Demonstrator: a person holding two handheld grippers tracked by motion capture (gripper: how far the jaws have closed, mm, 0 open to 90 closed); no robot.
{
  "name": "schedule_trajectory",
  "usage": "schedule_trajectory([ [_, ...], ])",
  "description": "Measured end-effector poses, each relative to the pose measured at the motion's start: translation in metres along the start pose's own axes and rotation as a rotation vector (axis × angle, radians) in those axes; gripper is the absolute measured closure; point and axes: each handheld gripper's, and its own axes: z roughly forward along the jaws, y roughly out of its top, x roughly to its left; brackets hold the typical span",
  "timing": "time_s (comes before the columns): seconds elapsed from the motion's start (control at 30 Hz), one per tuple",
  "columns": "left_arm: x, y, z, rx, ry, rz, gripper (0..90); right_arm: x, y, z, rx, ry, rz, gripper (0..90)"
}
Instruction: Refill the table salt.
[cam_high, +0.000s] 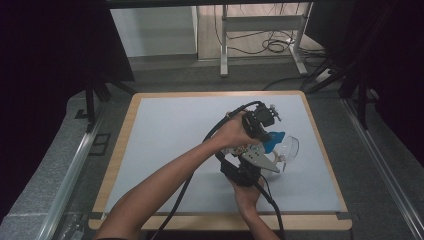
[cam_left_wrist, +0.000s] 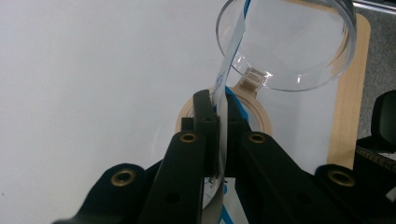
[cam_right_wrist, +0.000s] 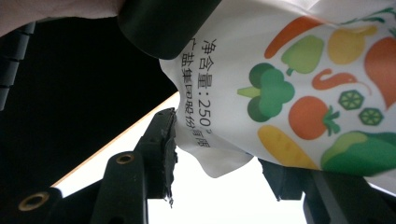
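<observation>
Two grippers work one white pouch (cam_right_wrist: 299, 88) printed with vegetables, held above the right half of the table mat (cam_high: 165, 140). Left gripper (cam_left_wrist: 219, 105): jaws clamped tight on the pouch's thin flat edge, which runs up between them toward a clear round dish (cam_left_wrist: 299, 42). Right gripper (cam_right_wrist: 217, 154): jaws part-way apart with the pouch's lower corner hanging between them; the left pad touches the film, far pad's contact is hidden behind the pouch, so I cannot tell if it really pinches. In the high view, the pouch shows as a blue-and-white patch (cam_high: 274, 140) between the two hands, just beside the dish (cam_high: 287, 150). The dish sits tilted, its rim right at the pouch edge. A tan ring (cam_left_wrist: 254, 109) lies on the mat under the left jaws, mostly hidden by them. Left forearm crosses the mat diagonally and blocks the middle; right hand comes up from the near edge. Black cables trail back off the table. Wooden table border (cam_high: 125, 130) all round, grey floor and a desk frame (cam_high: 260, 35) beyond.
</observation>
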Motion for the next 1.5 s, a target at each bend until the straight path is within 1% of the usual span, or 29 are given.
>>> schedule_trajectory([
  [0.63,0.0017,0.0001,0.0007,0.006,-0.001,0.002,89.9,0.0006,0.0001,0.0017,-0.003,-0.006,0.009,50.6],
  [1.03,0.0004,0.0011,0.0028,0.007,-0.006,0.007,89.9,-0.0004,-0.0002,0.0005,-0.003,-0.012,0.001,50.6],
  [1.13,0.0005,0.0012,0.0037,0.009,-0.007,0.005,89.9,-0.0009,-0.0004,0.0005,-0.001,-0.014,0.005,50.6],
  [1.5,0.0007,0.0002,0.0035,0.003,-0.007,0.003,89.8,-0.0008,-0.0006,0.0006,0.0,-0.014,-0.002,50.6],
])
